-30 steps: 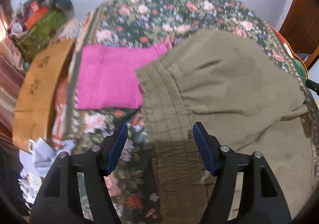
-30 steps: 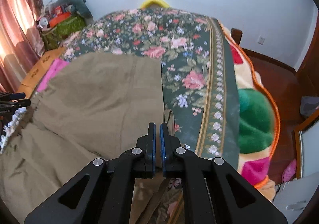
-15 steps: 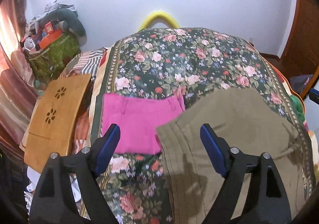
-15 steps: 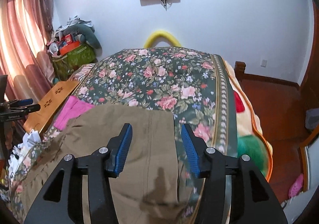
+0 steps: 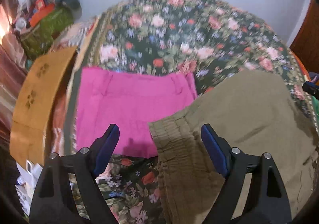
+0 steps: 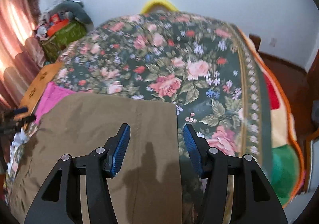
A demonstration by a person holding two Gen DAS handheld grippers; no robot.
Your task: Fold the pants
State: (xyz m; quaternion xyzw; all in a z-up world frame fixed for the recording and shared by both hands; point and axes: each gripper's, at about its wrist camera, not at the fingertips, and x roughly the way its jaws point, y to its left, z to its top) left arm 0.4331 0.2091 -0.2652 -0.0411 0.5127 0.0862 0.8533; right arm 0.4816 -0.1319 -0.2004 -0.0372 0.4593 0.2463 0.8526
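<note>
Both tongs gape empty: left tongs (image 5: 160, 149) over the khaki pants (image 5: 239, 116) waistband, right tongs (image 6: 156, 145) straddling their hem edge.

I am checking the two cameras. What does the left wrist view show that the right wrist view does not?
Only the left wrist view: the khaki pants' gathered waistband and most of the pink pants, with the open left gripper.
Only the right: the khaki pants' straight right edge, the blanket's red and green edge, the open right gripper.
Both: khaki pants, floral bedcover, yellow headboard.
</note>
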